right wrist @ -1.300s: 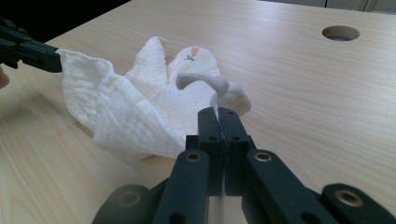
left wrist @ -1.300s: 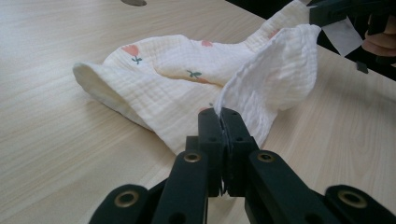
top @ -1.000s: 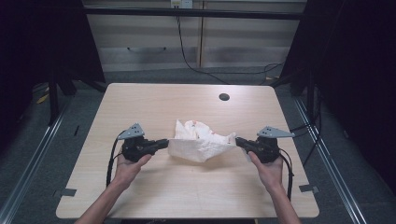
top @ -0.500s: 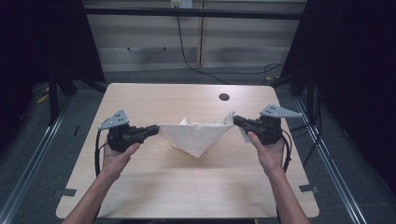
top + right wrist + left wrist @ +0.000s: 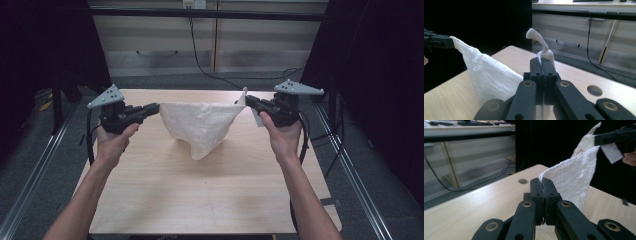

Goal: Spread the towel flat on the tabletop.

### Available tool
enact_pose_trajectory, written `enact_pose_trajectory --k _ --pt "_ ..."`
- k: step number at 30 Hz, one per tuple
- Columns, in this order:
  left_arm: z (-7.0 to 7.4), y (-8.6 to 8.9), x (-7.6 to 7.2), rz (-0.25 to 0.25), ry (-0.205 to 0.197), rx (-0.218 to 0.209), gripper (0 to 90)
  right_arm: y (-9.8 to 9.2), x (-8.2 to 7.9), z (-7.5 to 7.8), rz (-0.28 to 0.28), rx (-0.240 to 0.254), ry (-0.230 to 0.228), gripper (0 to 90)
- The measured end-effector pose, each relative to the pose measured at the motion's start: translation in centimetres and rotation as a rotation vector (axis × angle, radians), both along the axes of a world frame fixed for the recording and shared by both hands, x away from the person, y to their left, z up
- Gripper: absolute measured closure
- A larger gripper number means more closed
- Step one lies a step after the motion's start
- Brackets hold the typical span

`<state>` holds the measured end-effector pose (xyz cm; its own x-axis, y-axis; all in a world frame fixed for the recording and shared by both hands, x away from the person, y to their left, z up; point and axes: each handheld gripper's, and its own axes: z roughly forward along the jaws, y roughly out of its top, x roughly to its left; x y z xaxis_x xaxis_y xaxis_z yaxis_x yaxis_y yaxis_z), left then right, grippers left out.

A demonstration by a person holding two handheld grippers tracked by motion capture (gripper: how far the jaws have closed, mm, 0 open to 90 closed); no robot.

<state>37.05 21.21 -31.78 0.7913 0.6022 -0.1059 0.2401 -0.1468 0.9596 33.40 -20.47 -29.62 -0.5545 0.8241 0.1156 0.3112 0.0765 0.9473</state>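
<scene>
Hanging between both grippers, white cloth (image 5: 199,126) clamped at corners in closed jaws.

Pale wooden table (image 5: 165,200), a round dark hole (image 5: 522,181) near its far edge.

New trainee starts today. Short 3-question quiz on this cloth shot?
1. True or false: the cloth lies flat on the table.
2. Which gripper is shut on the cloth? A) left only B) right only C) both
3. Fill in: the cloth's top edge is stretched taut, and its middle sags towards the ____.

Key: 1 false, it hangs between the grippers. 2 C. 3 table.
</scene>
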Motion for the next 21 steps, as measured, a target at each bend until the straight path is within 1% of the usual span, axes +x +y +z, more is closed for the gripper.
enact_pose_trajectory --k 3,5,7,8,11,13,15,16,17,18,19,21 --pt "1.1 0.2 1.3 0.023 0.001 -0.006 88.6 0.3 1.1 1.2 0.0 0.01 -0.007 89.3" --pt "1.8 0.1 2.2 0.037 0.007 -0.003 88.6 0.3 2.0 1.8 -0.007 0.002 -0.009 89.3" --pt "2.5 -0.1 3.1 0.051 -0.001 0.011 88.6 0.3 3.0 2.3 -0.012 0.0 -0.008 89.3" --pt "2.8 -0.3 3.4 0.056 -0.001 0.008 88.6 0.3 3.5 2.4 -0.018 -0.004 -0.009 89.3" --pt "3.4 -0.6 3.9 0.064 -0.022 -0.009 88.7 0.2 4.8 2.8 -0.028 -0.001 -0.018 89.3" --pt "3.4 -0.8 3.8 0.067 -0.032 0.0 88.6 0.0 5.2 2.8 -0.03 0.014 -0.028 89.3" --pt "2.6 -0.8 3.6 0.052 -0.024 0.01 88.6 -0.2 5.1 2.4 -0.026 0.03 -0.029 89.3" --pt "2.0 -0.8 3.4 0.049 -0.019 0.017 88.6 -0.2 4.9 2.0 -0.024 0.023 -0.028 89.3" --pt "1.1 -0.8 3.1 0.043 -0.011 0.025 88.6 -0.3 4.6 1.5 -0.016 0.007 -0.022 89.3" --pt "0.5 -0.8 2.8 0.035 -0.006 0.024 88.6 -0.4 4.1 0.6 -0.008 -0.011 -0.007 89.3" --pt "-0.5 -0.7 2.5 0.025 0.005 0.026 88.6 -0.5 3.8 -0.1 -0.003 -0.017 0.007 89.3" --pt "-2.4 -0.8 1.7 0.008 0.024 0.043 88.6 -0.8 2.7 -2.2 0.007 -0.02 0.04 89.3"
